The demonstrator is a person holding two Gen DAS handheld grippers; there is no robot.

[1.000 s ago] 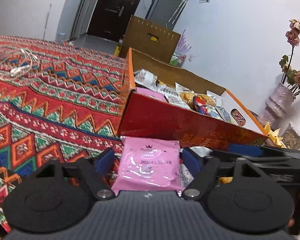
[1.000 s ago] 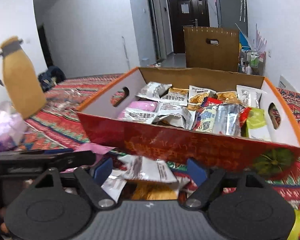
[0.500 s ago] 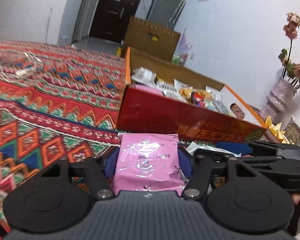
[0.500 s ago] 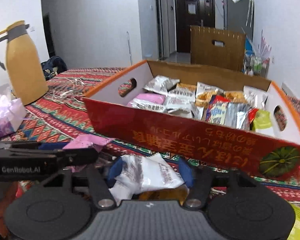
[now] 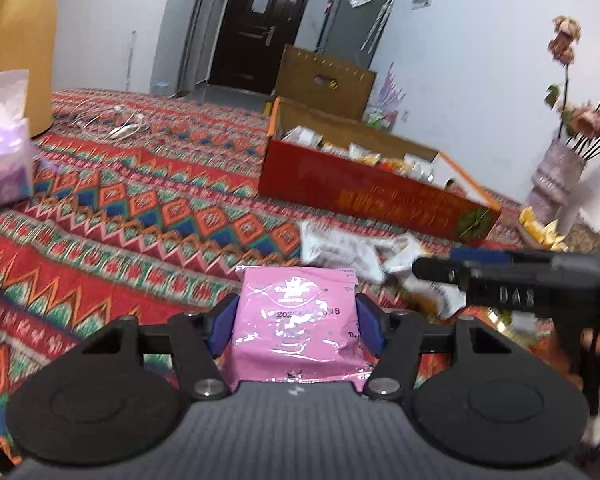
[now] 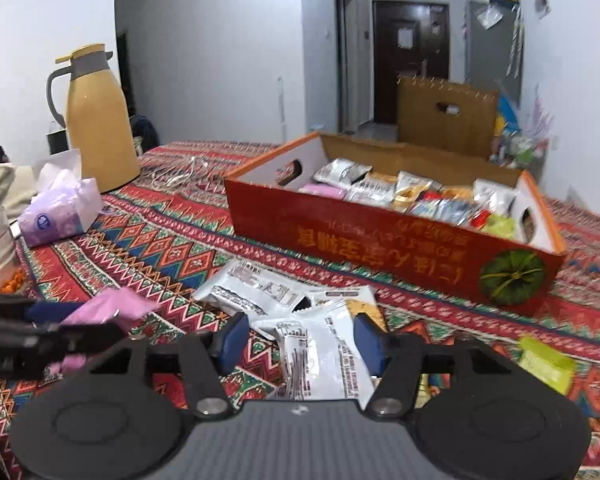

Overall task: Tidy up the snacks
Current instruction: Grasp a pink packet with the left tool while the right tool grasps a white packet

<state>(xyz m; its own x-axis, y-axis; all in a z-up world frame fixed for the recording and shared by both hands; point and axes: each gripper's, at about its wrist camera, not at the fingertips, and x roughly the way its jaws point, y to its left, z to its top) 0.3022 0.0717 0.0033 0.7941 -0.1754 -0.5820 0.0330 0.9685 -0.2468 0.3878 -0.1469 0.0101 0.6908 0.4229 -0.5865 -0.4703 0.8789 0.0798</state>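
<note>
My left gripper (image 5: 296, 322) is shut on a pink snack packet (image 5: 298, 328), held above the patterned cloth. It shows from the side in the right wrist view (image 6: 108, 312). My right gripper (image 6: 300, 338) is shut on a white snack packet (image 6: 320, 360), lifted over loose white packets (image 6: 260, 290) on the cloth. The red snack box (image 6: 388, 236) holds several packets and stands ahead; it also shows in the left wrist view (image 5: 364, 190), farther off. The right gripper appears at the right of the left wrist view (image 5: 500, 280).
A yellow thermos jug (image 6: 98, 120) and a purple tissue pack (image 6: 60, 212) stand at the left. White cables (image 6: 176, 172) lie behind the box. A green packet (image 6: 544, 364) lies at the right. A vase of flowers (image 5: 560, 168) stands at the far right.
Both grippers have pulled back and risen away from the red box, each carrying its packet. The right gripper closed on the white packet and lifted it.
</note>
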